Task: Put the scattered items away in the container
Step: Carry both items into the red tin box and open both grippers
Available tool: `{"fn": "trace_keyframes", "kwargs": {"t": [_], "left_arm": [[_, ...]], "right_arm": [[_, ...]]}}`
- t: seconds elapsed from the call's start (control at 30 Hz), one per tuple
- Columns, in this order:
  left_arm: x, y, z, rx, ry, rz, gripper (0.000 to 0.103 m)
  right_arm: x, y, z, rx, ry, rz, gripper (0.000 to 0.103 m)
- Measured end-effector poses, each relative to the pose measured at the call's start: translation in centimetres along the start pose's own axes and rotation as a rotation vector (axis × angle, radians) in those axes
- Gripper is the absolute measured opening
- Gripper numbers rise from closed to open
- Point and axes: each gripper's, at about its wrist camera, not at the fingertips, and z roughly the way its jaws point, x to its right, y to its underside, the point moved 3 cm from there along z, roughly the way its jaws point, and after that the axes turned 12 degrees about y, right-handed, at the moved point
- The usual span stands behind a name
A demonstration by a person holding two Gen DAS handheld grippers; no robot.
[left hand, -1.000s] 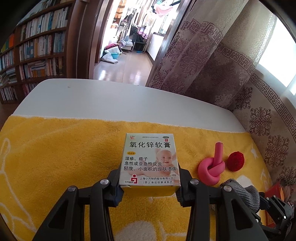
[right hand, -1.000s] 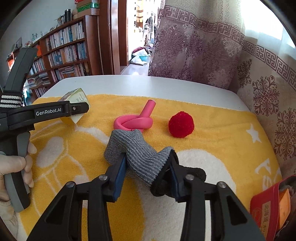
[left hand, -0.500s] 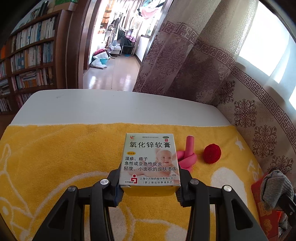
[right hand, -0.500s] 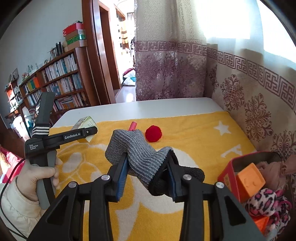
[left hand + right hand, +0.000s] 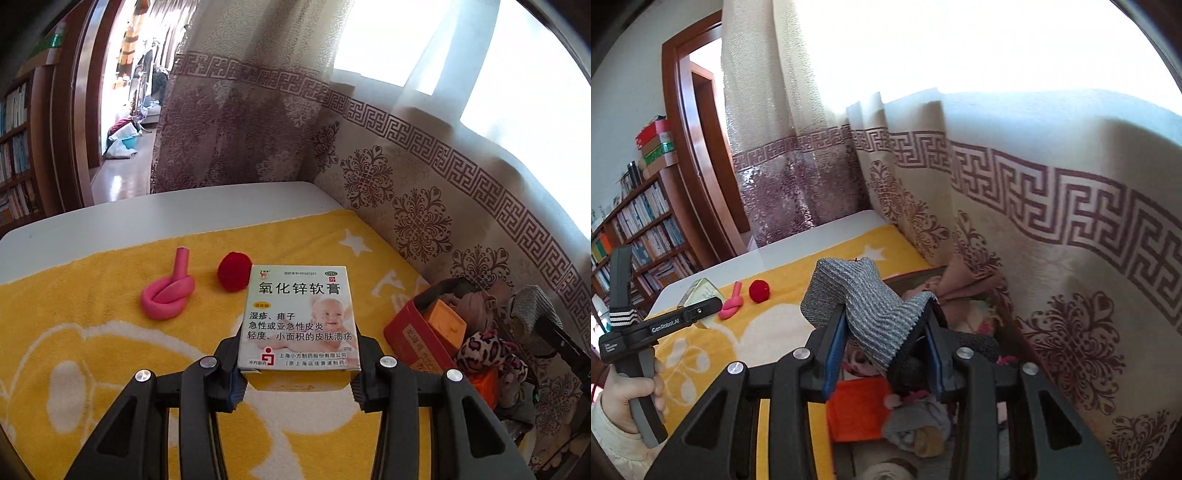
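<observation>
left tool clamps ointment box; right tool clamps grey sock above red container

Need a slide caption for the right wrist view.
Right gripper carries a grey knit sock over the red container.

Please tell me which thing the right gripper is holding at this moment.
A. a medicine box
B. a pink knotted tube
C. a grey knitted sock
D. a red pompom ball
C: the right gripper is shut on the grey knitted sock, which is pinched between its fingers above the red container.
</observation>
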Motion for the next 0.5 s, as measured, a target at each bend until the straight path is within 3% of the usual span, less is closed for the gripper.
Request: {"fn": "trace_keyframes", "kwargs": {"t": [0.17, 0.5], "left_arm": [[6.2, -0.1, 2.3, -0.028, 0.086, 0.06, 0.045], [14.0, 0.9, 7.6, -0.105, 0.21, 0.136, 0.045]], "right_arm": [[4.2, 0.3, 0.8, -0.018, 0.046, 0.058, 0.041], [5.4, 0.8, 2.9, -0.054, 0.041, 0.051, 0.041]]}}
